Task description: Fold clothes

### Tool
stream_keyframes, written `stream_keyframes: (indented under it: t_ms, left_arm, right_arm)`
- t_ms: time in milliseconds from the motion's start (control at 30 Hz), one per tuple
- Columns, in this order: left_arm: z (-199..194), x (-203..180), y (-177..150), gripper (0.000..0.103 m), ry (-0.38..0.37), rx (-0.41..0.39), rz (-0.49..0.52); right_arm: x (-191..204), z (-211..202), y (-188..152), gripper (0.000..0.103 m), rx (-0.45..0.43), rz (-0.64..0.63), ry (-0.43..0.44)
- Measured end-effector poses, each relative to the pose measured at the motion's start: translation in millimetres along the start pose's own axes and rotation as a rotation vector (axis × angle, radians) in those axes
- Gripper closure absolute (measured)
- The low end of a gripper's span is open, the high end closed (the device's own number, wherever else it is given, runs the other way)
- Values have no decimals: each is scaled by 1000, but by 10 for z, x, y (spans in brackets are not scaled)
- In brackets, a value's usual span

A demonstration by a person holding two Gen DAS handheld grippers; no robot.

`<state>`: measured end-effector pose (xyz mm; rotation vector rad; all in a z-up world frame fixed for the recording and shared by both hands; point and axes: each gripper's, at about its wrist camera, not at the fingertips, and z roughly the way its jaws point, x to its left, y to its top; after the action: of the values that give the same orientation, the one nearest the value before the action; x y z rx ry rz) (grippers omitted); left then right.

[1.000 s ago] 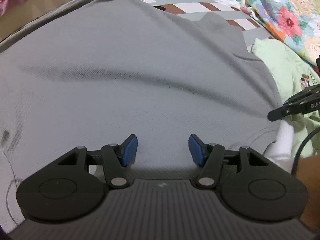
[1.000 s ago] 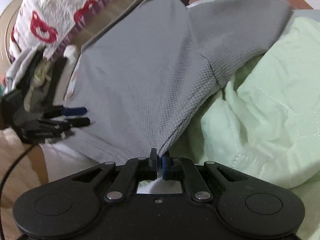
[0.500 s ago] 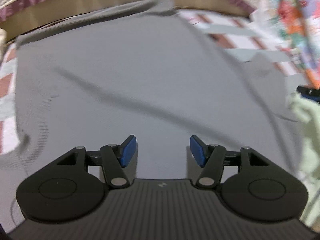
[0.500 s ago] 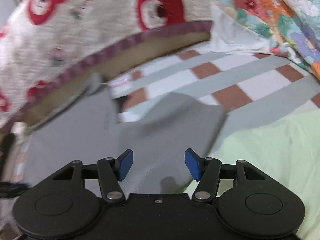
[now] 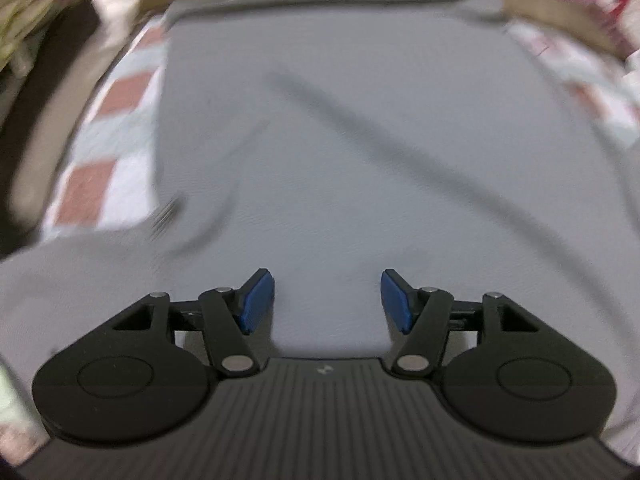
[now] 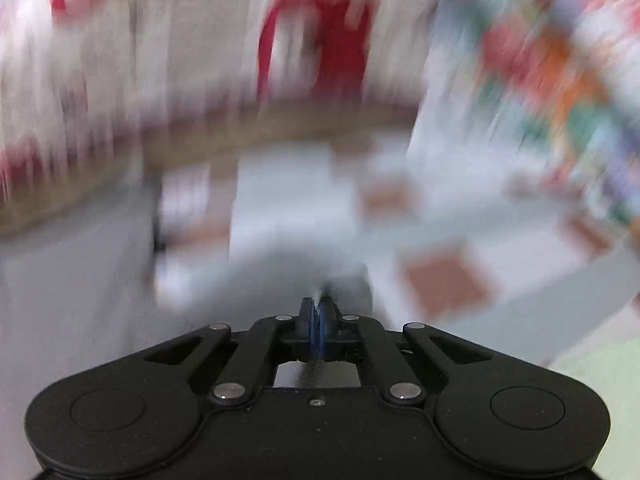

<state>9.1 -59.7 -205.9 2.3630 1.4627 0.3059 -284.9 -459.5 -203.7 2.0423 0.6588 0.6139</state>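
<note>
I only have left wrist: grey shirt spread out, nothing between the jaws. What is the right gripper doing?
Observer: The right gripper is shut. A fold of the grey shirt looks pinched between its pads, as far as the blur allows.
Operator: What is to its right?
Observer: A pale green cloth lies at the lower right edge, next to the checked sheet.
Operator: And further back?
Observer: A floral quilt at the upper right, heavily motion-blurred.
</note>
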Motion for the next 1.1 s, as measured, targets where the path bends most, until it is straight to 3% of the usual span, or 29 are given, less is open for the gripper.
stream_keyframes:
  t_ms: [67, 200, 267, 367, 400, 433, 567, 700, 800, 933, 1100]
  left_arm:
    - [-48, 116, -61, 37, -15, 1, -69]
    - [-20, 197, -41, 37, -16, 19, -115]
    - [-9, 182, -43, 37, -7, 20, -105]
    - [-32, 178, -67, 34, -14, 8, -88]
    - [-49, 192, -50, 34, -28, -3, -94]
    - [-70, 208, -29, 34, -44, -17, -103]
    - [-227, 270, 56, 37, -100, -110, -124]
    - [-462, 309, 177, 37, -36, -275, -86]
    - [-485, 421, 338, 37, -16, -340, -70]
    - [-389, 783, 696, 37, -45, -370, -141]
    - [-69, 1110, 1190, 37, -21, -339, -164]
  right_arm:
    - [-211, -91, 18, 101, -4, 47, -30]
    - [-179, -21, -96, 101, 58, -108, -55]
    - [-131, 8, -91, 100, 77, -115, -127]
    - [-20, 9, -70, 89, 102, -107, -244]
    - [44, -20, -48, 73, 105, -98, -251]
    - [115, -40, -17, 58, 100, -89, -228]
    - [541, -141, 304, 53, 42, -120, -70]
    - [1015, 52, 753, 45, 139, -68, 249]
    - [1398, 346, 967, 45, 263, -2, 458]
    - [2042, 788, 1156, 44, 363, -107, 517]
    - [2762, 1307, 1353, 45, 346, -371, 476]
